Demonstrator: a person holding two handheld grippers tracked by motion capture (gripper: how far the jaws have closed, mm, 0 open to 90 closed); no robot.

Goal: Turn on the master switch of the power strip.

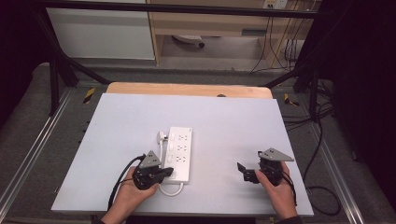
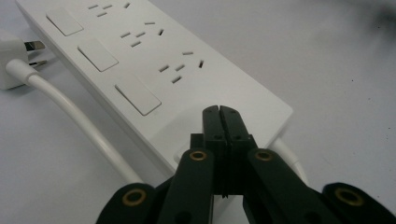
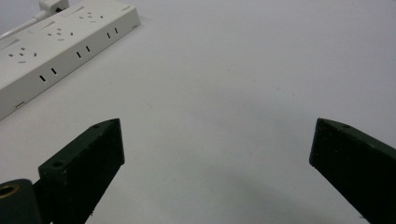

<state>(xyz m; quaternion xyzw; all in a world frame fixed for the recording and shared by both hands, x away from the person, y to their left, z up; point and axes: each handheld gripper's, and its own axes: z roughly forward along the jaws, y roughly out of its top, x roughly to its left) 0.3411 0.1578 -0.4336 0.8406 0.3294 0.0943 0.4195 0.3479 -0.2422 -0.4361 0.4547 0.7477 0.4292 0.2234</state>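
- Pale grey counter [image 1: 224, 121] on my feed, dark floor and cables all round it, with a white power strip [image 1: 180, 151] lying left of centre, its long side running away from me.
- Its plug [image 1: 161, 136] isn't in any socket; it lies on the counter just beside the strip's left edge, and the cord [image 1: 170, 190] loops round the near end.
- My left hand-held gripper [image 1: 167, 171] sits at the strip's near end, jaws pressed together with nothing between them.
- My right hand-held gripper [image 1: 243, 170] is well apart from the strip, over bare counter, jaws spread wide and empty.
- Progress-wise I'd call it barely started: nothing picked up, plug untouched, everything left to do.
- Left gripper view gives me what the high view can't: the three switches [image 2: 137, 93], the socket slots [image 2: 180, 65], the plug's bare prongs [image 2: 35, 45].
- Right gripper view shows the strip's other long side, with its row of slots [image 3: 81, 51].
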